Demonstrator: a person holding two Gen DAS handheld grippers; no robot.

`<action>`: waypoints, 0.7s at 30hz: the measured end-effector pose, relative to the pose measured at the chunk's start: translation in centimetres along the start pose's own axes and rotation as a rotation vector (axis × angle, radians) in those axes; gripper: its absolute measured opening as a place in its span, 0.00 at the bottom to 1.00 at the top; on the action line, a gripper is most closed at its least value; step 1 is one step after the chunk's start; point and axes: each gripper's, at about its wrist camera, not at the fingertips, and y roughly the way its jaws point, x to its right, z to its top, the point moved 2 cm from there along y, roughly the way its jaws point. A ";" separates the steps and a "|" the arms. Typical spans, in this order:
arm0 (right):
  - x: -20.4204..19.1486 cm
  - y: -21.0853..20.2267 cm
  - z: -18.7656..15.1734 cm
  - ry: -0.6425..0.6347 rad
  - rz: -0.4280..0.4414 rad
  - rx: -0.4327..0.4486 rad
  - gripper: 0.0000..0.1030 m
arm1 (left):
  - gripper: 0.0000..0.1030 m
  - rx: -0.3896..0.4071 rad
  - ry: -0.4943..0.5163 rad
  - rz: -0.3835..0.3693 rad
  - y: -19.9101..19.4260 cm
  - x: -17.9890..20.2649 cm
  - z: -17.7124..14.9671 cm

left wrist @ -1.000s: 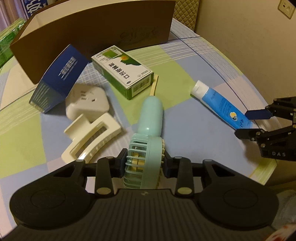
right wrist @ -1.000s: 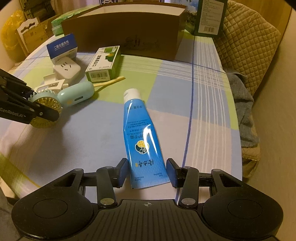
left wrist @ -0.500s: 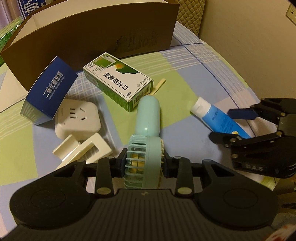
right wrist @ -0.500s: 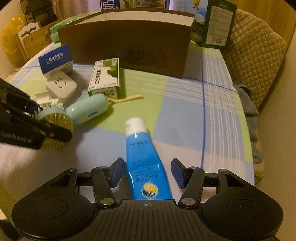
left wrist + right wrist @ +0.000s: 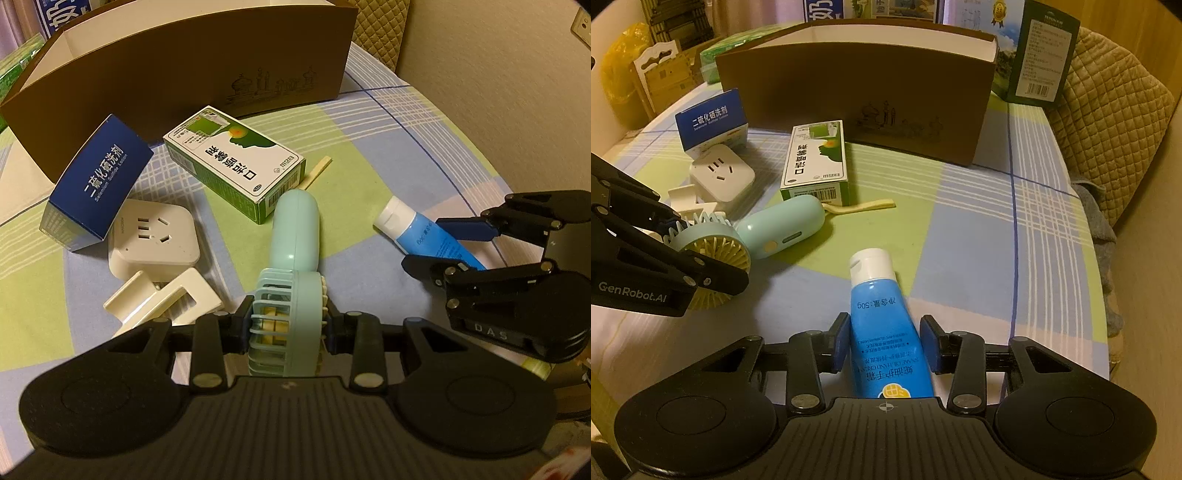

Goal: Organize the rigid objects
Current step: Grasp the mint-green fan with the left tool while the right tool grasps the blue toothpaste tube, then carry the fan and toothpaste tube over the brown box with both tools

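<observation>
My left gripper is shut on the round head of a mint green handheld fan; the fan also shows in the right wrist view, held by the left gripper. My right gripper straddles a blue hand cream tube with a white cap; its pads stand close beside the tube with a small gap on the right side. The tube lies on the cloth. An open brown cardboard box stands at the back.
A green and white medicine box, a blue box, a white power socket cube, a cream hair claw and a cream stick lie on the checked cloth. Cartons stand behind the brown box. The table edge is at right.
Both grippers have moved forward toward the brown box. The right gripper has slid along the tube so its jaws now flank the tube's middle. The left gripper has stayed shut on the fan.
</observation>
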 end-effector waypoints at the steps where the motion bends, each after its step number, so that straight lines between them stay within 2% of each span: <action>1: 0.0 0.0 0.0 0.000 0.000 0.000 0.37 | 0.30 0.000 -0.001 0.001 0.0 0.0 0.0; 14: 0.1 -0.4 -0.5 -0.011 0.025 -0.011 0.35 | 0.30 -0.009 -0.036 0.007 -0.1 0.3 -0.3; 21: 1.0 -1.2 -1.2 0.043 0.063 -0.020 0.35 | 0.29 0.005 -0.092 0.002 -1.2 0.6 -0.9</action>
